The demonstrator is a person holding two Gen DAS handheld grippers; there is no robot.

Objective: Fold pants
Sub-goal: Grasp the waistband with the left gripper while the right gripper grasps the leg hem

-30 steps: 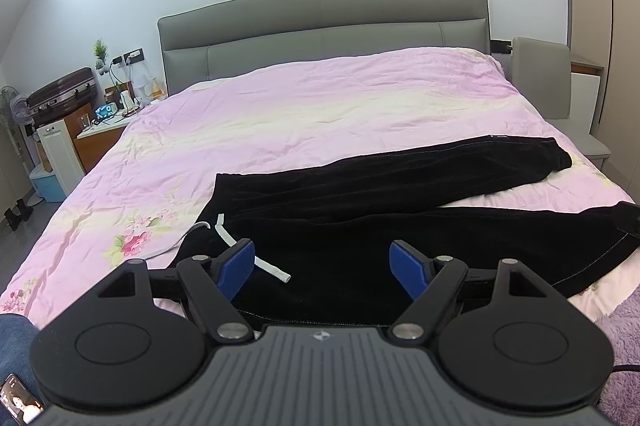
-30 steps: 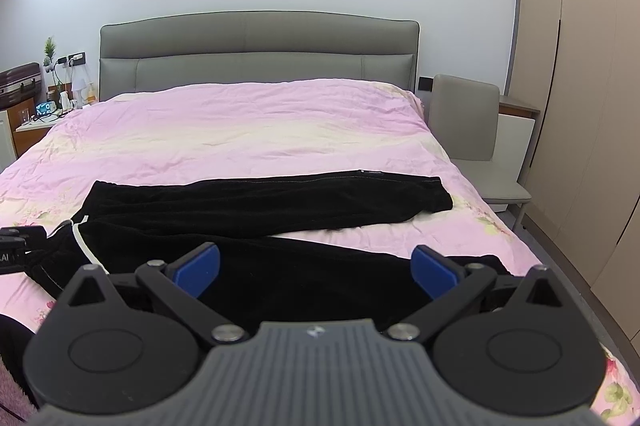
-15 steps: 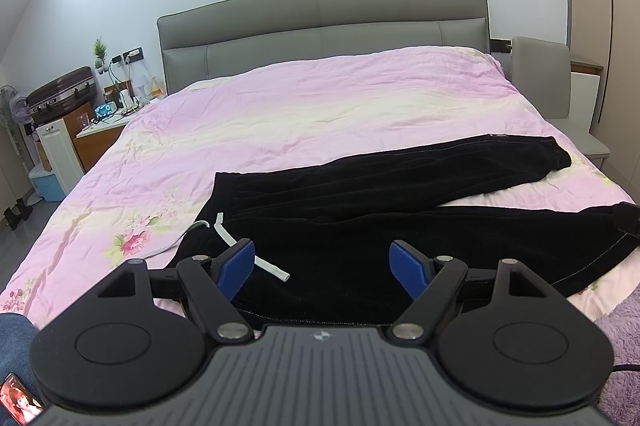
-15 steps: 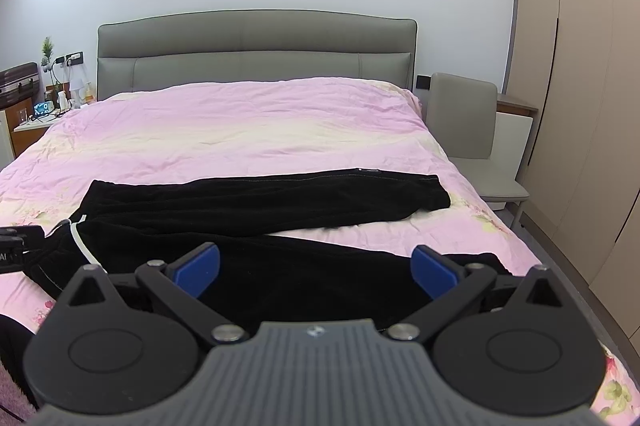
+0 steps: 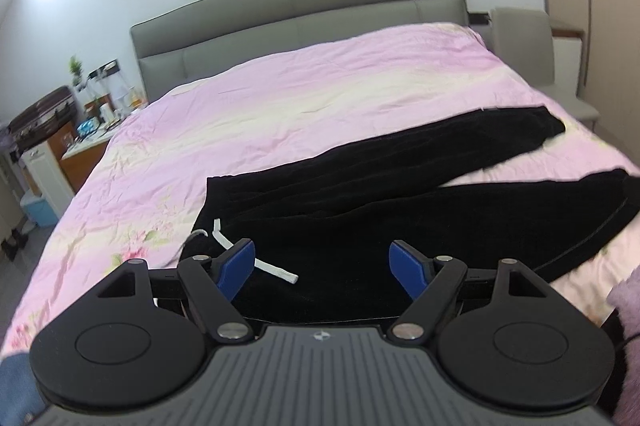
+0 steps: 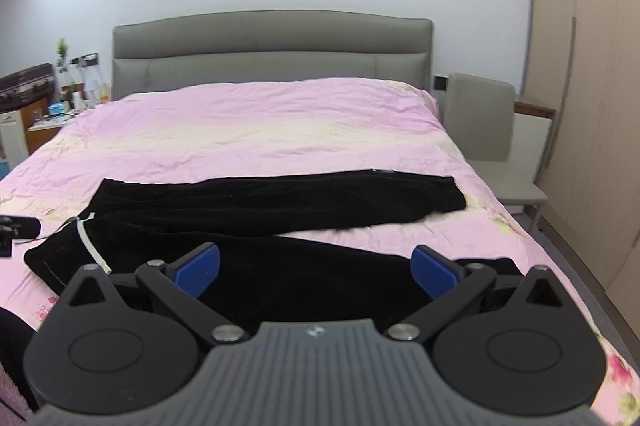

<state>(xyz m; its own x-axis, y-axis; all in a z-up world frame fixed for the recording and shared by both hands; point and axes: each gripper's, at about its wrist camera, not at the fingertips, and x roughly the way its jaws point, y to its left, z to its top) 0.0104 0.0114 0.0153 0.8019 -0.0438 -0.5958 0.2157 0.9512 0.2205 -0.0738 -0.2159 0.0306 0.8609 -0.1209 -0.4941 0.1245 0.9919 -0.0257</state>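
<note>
Over at the waistband end, the left gripper (image 5: 322, 262) hangs above the black pants (image 5: 360, 209) with its blue pads spread wide and nothing between them. The sensible play, as I read it, is to drop low, pinch both layers of the near waistband corner just beside the white drawstring (image 5: 256, 258), and keep that cord out of the bite so it doesn't drag. Moving right, the right gripper (image 6: 316, 266) sits over the near leg, jaws likewise parted and empty; it wants the cuff of that near leg, which looks to end just beyond the right pad, though the gripper body hides part of it. Lift both ends together and level, then lay the near leg onto the far one, edges matched.

The pants lie crosswise on the pink bedspread (image 6: 256, 129), waist to the left, legs splayed in a narrow V toward the right edge. Fabric looks soft, plush and limp, so it will sag between grips.
</note>
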